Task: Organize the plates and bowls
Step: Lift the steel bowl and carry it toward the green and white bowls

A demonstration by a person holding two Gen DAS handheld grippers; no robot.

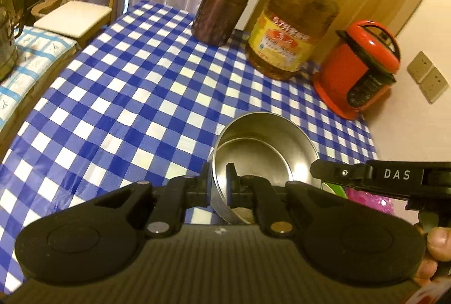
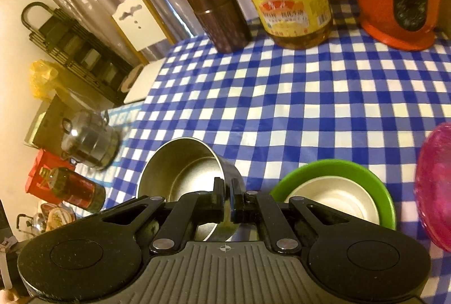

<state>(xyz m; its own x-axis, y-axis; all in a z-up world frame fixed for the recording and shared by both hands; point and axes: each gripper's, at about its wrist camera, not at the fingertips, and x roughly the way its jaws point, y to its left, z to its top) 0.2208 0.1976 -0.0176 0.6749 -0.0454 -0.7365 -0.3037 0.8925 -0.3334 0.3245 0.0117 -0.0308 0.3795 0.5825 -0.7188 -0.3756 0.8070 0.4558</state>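
1. The left gripper [image 1: 221, 185] has its jaws pinched on the left wall of a steel bowl [image 1: 262, 152], one finger inside, one outside.
2. The right gripper [image 2: 227, 199] pinches the same steel bowl [image 2: 180, 168] on its right wall; in the left wrist view the right gripper [image 1: 318, 171] comes in from the right, level across the bowl's rim, marked "DAS".
3. The bowl is round, brushed metal with a flat base, tilted and held above the blue-and-white checked table [image 1: 126, 106].
4. Only the right wrist view shows clearly a green bowl [image 2: 377, 185] with a pale metal bowl [image 2: 335, 202] nested inside, and a pink ribbed dish [image 2: 434, 185] at the right edge.
5. Only the left wrist view shows a thumb [image 1: 439, 244] at the right edge.
6. Farther back stand a brown canister [image 1: 220, 8], an oil bottle [image 1: 293, 22] and a red cooker [image 1: 363, 64].
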